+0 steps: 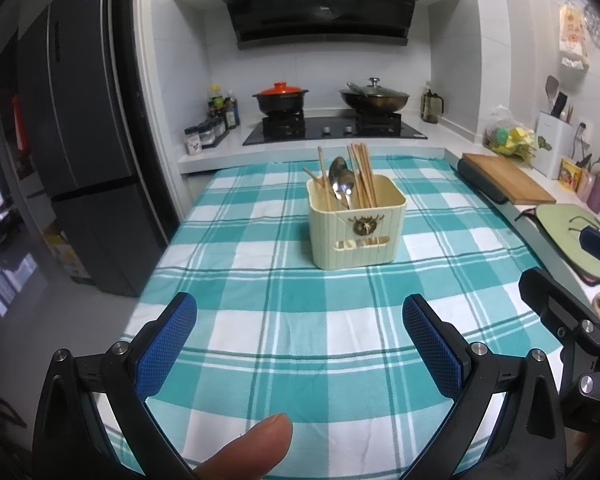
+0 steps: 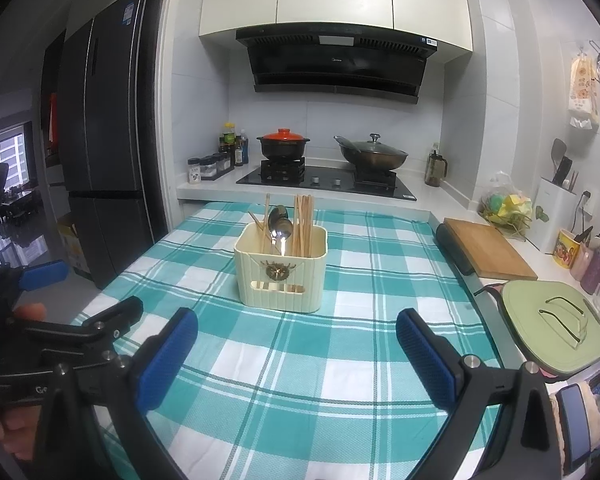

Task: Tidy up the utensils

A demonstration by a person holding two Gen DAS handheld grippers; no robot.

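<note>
A cream utensil holder [image 1: 356, 228] stands upright on the teal checked tablecloth [image 1: 284, 320]; it also shows in the right wrist view [image 2: 281, 274]. Wooden chopsticks [image 1: 362, 174] and two metal spoons [image 1: 340, 180] stand inside it, seen too in the right wrist view as chopsticks [image 2: 303, 222] and spoons [image 2: 281, 226]. My left gripper [image 1: 300, 344] is open and empty, well short of the holder. My right gripper [image 2: 297, 354] is open and empty, also short of it. The right gripper shows at the right edge of the left wrist view [image 1: 568, 320].
A stove [image 1: 334, 130] with an orange-lidded pot [image 1: 281, 98] and a wok [image 1: 374, 96] sits behind the table. A wooden cutting board [image 2: 486, 248] and green lid [image 2: 556, 324] lie on the right counter. A dark fridge [image 1: 88, 140] stands left.
</note>
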